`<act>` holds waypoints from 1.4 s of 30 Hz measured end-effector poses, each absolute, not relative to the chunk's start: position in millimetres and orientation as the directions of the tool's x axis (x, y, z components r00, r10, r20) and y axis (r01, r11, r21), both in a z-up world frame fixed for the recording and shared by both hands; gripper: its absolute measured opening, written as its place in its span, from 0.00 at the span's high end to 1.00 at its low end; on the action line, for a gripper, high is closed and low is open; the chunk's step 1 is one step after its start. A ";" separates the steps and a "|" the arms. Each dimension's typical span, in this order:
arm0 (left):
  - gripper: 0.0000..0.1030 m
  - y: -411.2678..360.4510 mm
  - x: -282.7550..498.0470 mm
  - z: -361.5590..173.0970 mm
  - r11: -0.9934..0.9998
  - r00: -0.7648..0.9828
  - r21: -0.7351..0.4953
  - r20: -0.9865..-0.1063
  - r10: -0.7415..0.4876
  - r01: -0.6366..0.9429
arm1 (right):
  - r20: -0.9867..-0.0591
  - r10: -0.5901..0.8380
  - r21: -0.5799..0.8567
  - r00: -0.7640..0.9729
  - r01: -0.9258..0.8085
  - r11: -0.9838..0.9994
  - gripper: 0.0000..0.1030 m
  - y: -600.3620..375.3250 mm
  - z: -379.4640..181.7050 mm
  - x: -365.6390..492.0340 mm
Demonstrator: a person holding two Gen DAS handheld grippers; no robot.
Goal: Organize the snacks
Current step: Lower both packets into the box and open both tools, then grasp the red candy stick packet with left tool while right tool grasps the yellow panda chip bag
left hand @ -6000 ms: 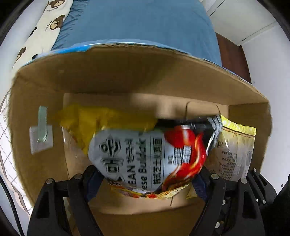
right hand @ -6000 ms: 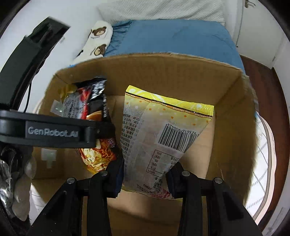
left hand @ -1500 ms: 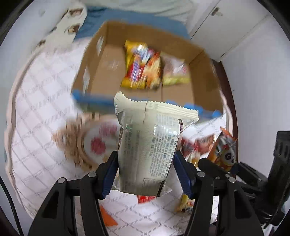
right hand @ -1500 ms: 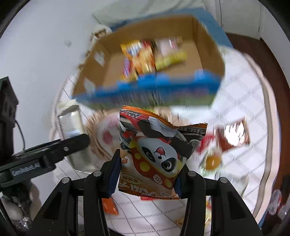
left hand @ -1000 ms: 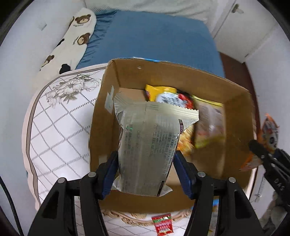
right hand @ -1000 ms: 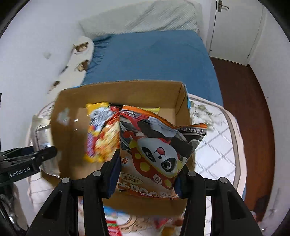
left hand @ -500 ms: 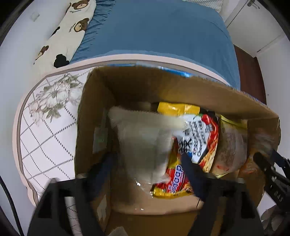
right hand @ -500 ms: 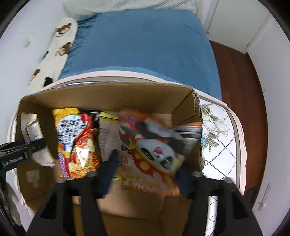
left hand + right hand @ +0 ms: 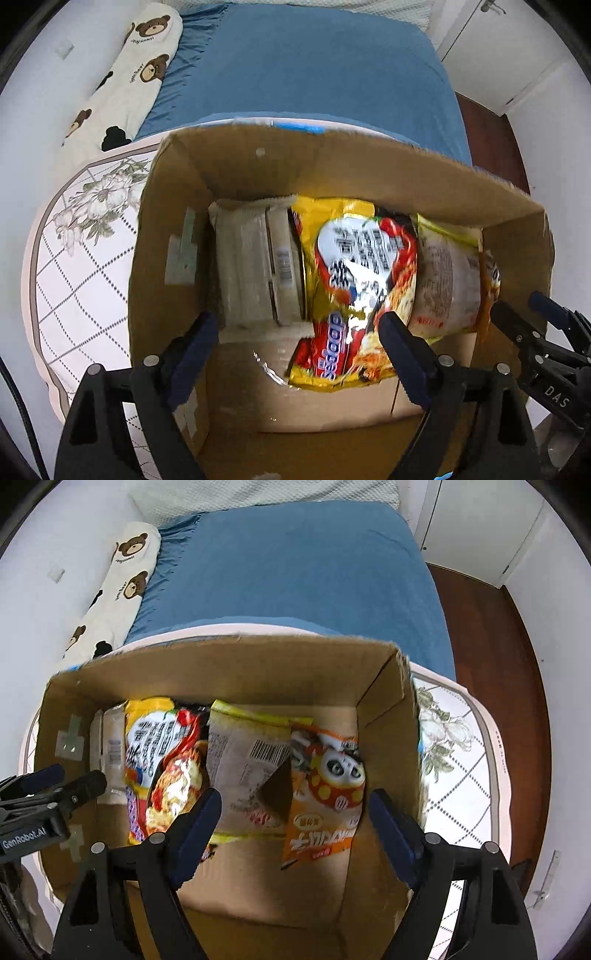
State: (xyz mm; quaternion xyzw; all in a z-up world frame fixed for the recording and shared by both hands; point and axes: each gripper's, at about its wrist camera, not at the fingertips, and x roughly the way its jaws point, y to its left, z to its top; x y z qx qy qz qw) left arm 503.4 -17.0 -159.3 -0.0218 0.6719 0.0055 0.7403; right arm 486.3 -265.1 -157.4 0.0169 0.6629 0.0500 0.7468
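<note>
Cardboard box [image 9: 207, 664] of snack packets, "GenRobot.AI" left gripper [image 9: 295, 339], both jaws open

Both wrist views look straight down, close — sharing the cardboard box [image 9: 236, 177].

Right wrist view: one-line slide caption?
Right gripper, jaws open, above the cardboard box; panda snack bag lies released beside the other packets.

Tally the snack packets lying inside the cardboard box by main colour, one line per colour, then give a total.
Pale beige packet: 1
Yellow and red noodle packet: 1
Yellow-edged clear packet with barcode: 1
Orange panda packet: 1
Total in the cardboard box: 4
</note>
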 end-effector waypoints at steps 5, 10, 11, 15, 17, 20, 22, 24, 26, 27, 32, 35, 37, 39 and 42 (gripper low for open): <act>0.14 -17.4 476.5 -152.5 0.999 0.144 -0.023 -0.989 -0.018 -0.036 | -0.984 0.103 0.093 0.146 -0.069 0.993 0.18 -260.3 -150.3 461.4; 0.14 -20.2 447.6 -133.5 0.999 0.216 -0.009 -0.976 -0.001 -0.036 | -0.971 0.108 0.091 0.212 -0.089 0.992 0.18 -258.6 -133.5 435.6; 0.14 -20.3 442.3 -128.6 0.999 0.232 -0.007 -0.973 0.003 -0.040 | -0.969 0.105 0.087 0.225 -0.091 0.992 0.18 -258.1 -129.9 430.8; 0.14 -23.6 415.9 -102.2 0.999 0.321 0.001 -0.947 0.013 -0.037 | -0.953 0.113 0.089 0.279 -0.098 0.991 0.18 -256.8 -109.3 406.3; 0.14 -26.2 403.8 -88.4 0.999 0.361 0.006 -0.932 0.017 -0.032 | -0.943 0.117 0.090 0.310 -0.101 0.991 0.18 -257.4 -98.0 395.1; 0.14 -29.6 384.8 -70.5 1.000 0.405 0.012 -0.914 0.019 -0.020 | -0.927 0.123 0.092 0.355 -0.103 0.990 0.18 -259.1 -80.6 377.7; 0.14 -32.1 372.6 -60.6 1.000 0.426 0.015 -0.905 0.018 -0.009 | -0.915 0.127 0.094 0.383 -0.104 0.990 0.18 -259.4 -68.4 365.3; 0.14 -33.8 359.6 -51.2 1.000 0.446 0.015 -0.895 0.014 -0.001 | -0.905 0.133 0.100 0.403 -0.103 0.990 0.18 -260.7 -57.5 353.1; 0.14 -35.3 346.9 -42.5 1.000 0.464 0.018 -0.885 0.014 0.004 | -0.894 0.141 0.108 0.425 -0.102 0.989 0.18 -261.4 -45.2 339.8; 0.14 -34.2 343.4 -39.9 1.000 0.471 0.016 -0.882 0.012 0.003 | -0.888 0.141 0.107 0.437 -0.102 0.989 0.18 -261.8 -38.9 333.4; 0.14 -35.7 317.3 -18.6 1.000 0.515 0.001 -0.857 0.001 -0.001 | -0.863 0.145 0.110 0.485 -0.100 0.989 0.18 -263.9 -11.7 303.0; 0.14 -37.1 301.1 -9.0 1.000 0.535 -0.006 -0.845 -0.007 0.004 | -0.850 0.150 0.117 0.505 -0.095 0.989 0.18 -264.8 -0.4 286.6; 0.14 -36.3 290.0 -6.1 1.000 0.539 -0.008 -0.842 -0.010 0.006 | -0.842 0.152 0.125 0.517 -0.088 0.988 0.18 -266.1 6.0 275.4; 0.14 -36.9 278.3 -8.0 1.000 0.527 -0.017 -0.849 -0.019 0.008 | -0.844 0.166 0.149 0.510 -0.074 0.986 0.18 -270.9 8.3 262.5; 0.14 -38.9 262.1 -23.7 1.000 0.474 -0.025 -0.880 -0.025 0.006 | -0.868 0.176 0.174 0.464 -0.046 0.984 0.18 -280.0 -3.3 243.2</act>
